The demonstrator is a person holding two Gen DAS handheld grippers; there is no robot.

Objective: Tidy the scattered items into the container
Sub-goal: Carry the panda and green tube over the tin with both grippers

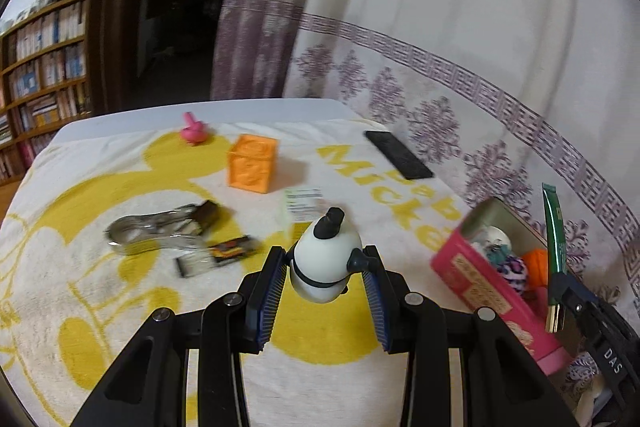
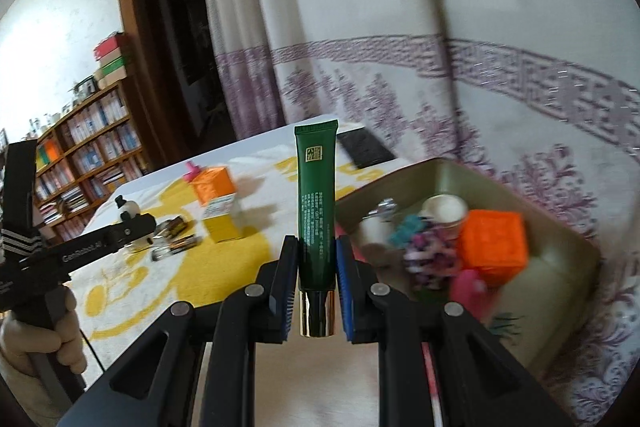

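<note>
left gripper (image 1: 325, 269): it is clamping a small black-and-white panda figure (image 1: 324, 261) between narrowly spread pads, carrying it clear above the yellow-print towel (image 1: 100, 287).
right gripper (image 2: 317, 267): its pads are squeezing all the way in on a green tube (image 2: 316, 203), gold cap toward the camera, flat crimped end pointing to 12 o'clock.
container: the pink tin (image 1: 476, 287) is sitting at 3 o'clock of the panda in the left view; in the right view its open inside (image 2: 532, 291) is lying at 3 o'clock of the tube, already holding an orange cube (image 2: 494, 245), a paper cup (image 2: 444, 211) and small bright bits.
still on the towel: another orange cube (image 1: 252, 163), a pink toy (image 1: 194, 131), a black phone (image 1: 398, 154), a metal tool (image 1: 156, 227) and small packets (image 1: 224, 251) are waiting at 10 to 12 o'clock.
step in hand: both hands look to be ferrying their loads toward the tin.
doing it well: he or she should be bringing one load over the opening at a time, so the grippers are not crowding each other.
release: lowering each piece inside the rim before parting the pads seems wise; the tube is long, so tipping it flat toward the free corner should keep it from propping on the cube.
risk: the round panda may be rolling out if dropped from high.
</note>
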